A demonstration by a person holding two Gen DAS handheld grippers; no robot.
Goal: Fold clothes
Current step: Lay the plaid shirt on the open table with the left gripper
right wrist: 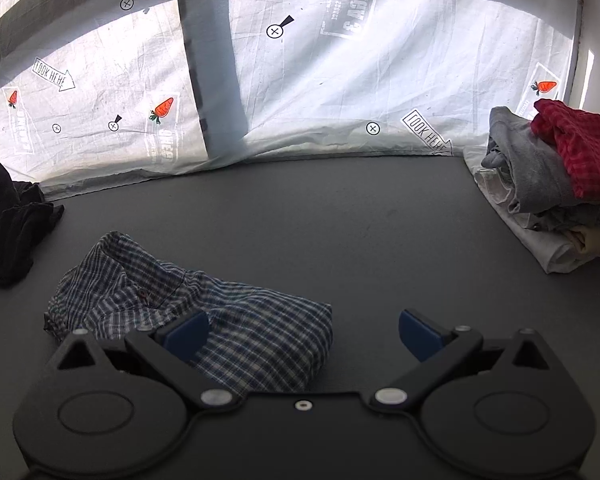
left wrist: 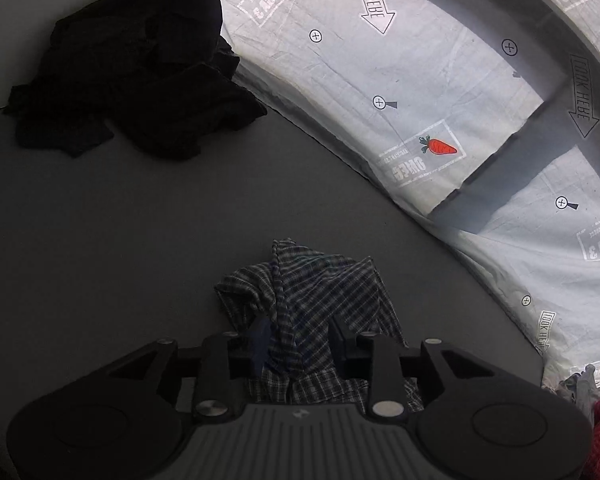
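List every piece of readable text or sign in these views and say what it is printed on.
"LOOK HERE" inside arrows, on the white printed sheet behind the table; upside down in the left wrist view.
"OMEGA 3" in boxed stamps beside carrot pictures, same sheet, upside down.
Smaller line in those stamps: too blurred to read.
Circled cross marks: signs, not words.
Clothes: no text visible.

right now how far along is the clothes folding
Done: a folded stack with a red checked piece on top sits at the right of the table. In hand: the plaid shirt lies crumpled mid-table; the left tool has cloth between its parted fingers, the right tool is open beside it. Left: the shirt itself and the black heap, unfolded.
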